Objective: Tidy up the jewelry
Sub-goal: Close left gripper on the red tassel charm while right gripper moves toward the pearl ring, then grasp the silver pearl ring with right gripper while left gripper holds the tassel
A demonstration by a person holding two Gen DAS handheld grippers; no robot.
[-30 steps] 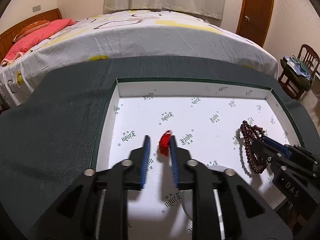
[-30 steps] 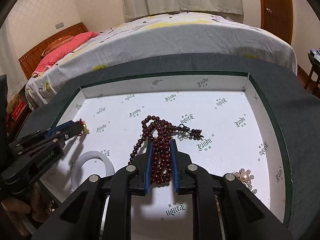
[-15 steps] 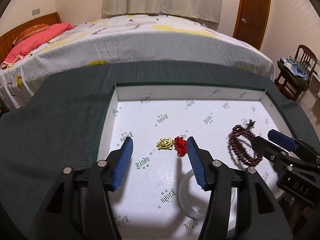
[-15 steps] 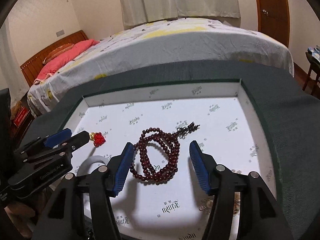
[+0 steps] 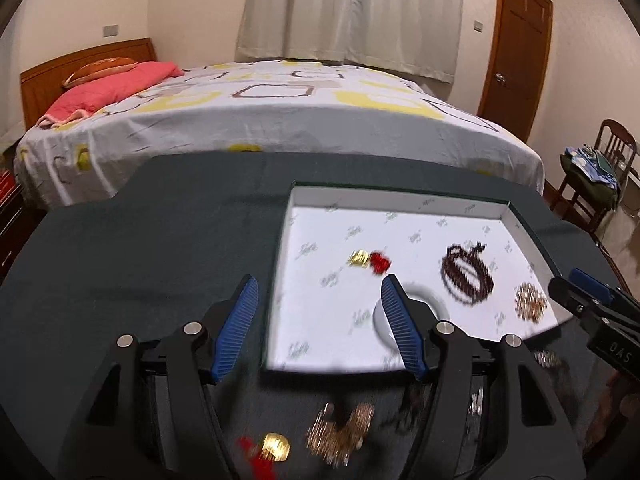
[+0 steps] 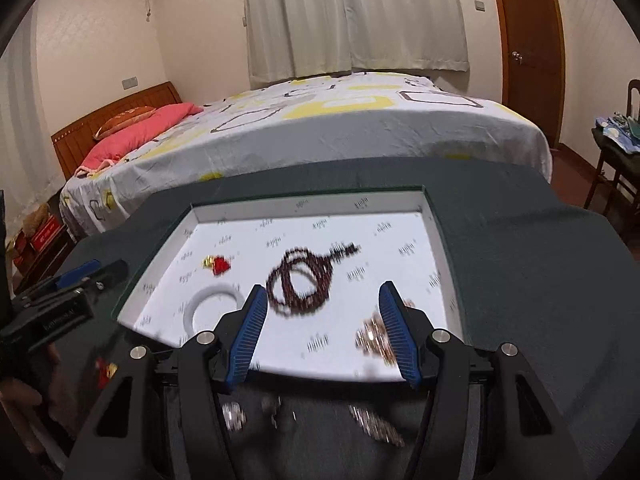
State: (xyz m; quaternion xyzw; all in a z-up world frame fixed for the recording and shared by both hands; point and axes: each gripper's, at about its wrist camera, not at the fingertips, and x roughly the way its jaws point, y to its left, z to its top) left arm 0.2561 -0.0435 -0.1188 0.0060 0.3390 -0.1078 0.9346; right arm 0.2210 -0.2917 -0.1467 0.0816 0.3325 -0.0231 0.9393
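Note:
A white shallow box (image 5: 400,206) (image 6: 304,202) lies on the dark cloth. In it lie a gold and red charm (image 5: 368,260) (image 6: 216,264), a dark red bead bracelet (image 5: 466,274) (image 6: 300,282), a white bangle (image 5: 416,312) (image 6: 214,306) and a gold pearl brooch (image 5: 530,302) (image 6: 374,338). My left gripper (image 5: 318,326) is open and empty, pulled back over the box's near left edge. My right gripper (image 6: 322,334) is open and empty above the box's near edge. Loose jewelry lies on the cloth near me: a second gold and red charm (image 5: 268,450) and gold pieces (image 5: 340,434) (image 6: 374,424).
The dark cloth covers the table (image 5: 160,232) (image 6: 520,248). A bed (image 5: 260,120) stands behind it, a wooden chair with clothes (image 5: 592,176) at the right and a door (image 5: 516,44) beyond.
Both grippers opened and let go of the charm and the bead bracelet, which now lie in the box. Both grippers pulled back and up toward the near edge.

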